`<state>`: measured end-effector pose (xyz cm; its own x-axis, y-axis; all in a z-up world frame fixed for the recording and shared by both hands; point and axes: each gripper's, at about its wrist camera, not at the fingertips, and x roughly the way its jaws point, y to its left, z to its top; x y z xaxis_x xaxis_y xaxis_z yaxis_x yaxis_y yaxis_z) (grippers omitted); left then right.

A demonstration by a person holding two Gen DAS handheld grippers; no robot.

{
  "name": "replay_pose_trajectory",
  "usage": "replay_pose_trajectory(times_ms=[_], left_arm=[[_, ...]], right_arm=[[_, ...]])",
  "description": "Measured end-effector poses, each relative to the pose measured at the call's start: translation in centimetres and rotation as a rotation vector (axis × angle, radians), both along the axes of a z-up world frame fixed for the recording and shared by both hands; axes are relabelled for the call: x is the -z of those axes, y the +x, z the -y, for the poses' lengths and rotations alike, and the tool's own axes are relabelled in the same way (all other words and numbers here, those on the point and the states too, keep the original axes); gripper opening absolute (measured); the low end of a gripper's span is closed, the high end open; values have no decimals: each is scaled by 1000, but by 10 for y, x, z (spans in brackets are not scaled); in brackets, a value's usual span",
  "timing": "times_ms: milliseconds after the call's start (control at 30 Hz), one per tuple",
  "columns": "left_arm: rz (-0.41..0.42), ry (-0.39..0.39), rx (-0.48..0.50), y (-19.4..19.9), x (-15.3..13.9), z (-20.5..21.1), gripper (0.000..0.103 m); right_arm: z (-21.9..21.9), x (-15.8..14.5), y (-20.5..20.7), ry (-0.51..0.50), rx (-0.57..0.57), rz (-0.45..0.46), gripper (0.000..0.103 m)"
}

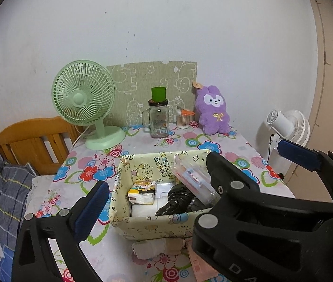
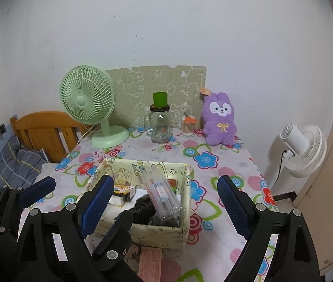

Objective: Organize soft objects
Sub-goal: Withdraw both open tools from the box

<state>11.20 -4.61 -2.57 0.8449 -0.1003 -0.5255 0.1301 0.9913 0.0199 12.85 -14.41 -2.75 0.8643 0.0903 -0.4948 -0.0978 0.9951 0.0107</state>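
A purple plush rabbit (image 1: pixel 213 110) sits upright at the far right of the flowered table, against the wall; it also shows in the right wrist view (image 2: pixel 220 123). A yellow fabric storage box (image 1: pixel 128 221) stands in front of both grippers and holds a tissue pack (image 1: pixel 141 192), a black crumpled item (image 1: pixel 178 199) and a clear plastic pen case (image 1: pixel 194 181). The box also shows in the right wrist view (image 2: pixel 159 233). My left gripper (image 1: pixel 192 178) is open and empty over the box. My right gripper (image 2: pixel 165 202) is open and empty, also above the box.
A green desk fan (image 1: pixel 84 101), a glass jar mug with a green cup on it (image 1: pixel 158 119) and a cotton swab jar (image 1: pixel 182 118) stand along the back. A folded white cloth (image 1: pixel 152 248) lies in front of the box. A white fan (image 2: pixel 302 148) stands right of the table, a wooden headboard (image 1: pixel 30 138) left.
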Motion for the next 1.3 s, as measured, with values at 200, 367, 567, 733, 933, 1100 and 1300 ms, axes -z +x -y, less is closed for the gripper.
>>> replay_pose_trajectory(times_ms=[200,367,567,733,933,1100,1300], left_arm=[[14,-4,3,-16,-3,1,103],[16,-6,4,-27,-2,0,103],[23,-9,-4,-38,2,-2,103],[32,-8,-13,-46,7,-4,103],[18,-15,-12,-51,17,-7,103],[11,-24,-13,-53,28,-10,102],[-5,-27,-17,-52,43,-12,102]], right_arm=[[1,-4,-19,1,2,12,92],[1,-2,-31,8,1,11,93],[-2,0,-43,-7,27,29,94],[-2,6,-51,-5,24,21,94],[-3,16,-54,3,17,1,94],[-6,30,-56,16,8,-20,94],[-9,47,-54,17,-8,-33,94]])
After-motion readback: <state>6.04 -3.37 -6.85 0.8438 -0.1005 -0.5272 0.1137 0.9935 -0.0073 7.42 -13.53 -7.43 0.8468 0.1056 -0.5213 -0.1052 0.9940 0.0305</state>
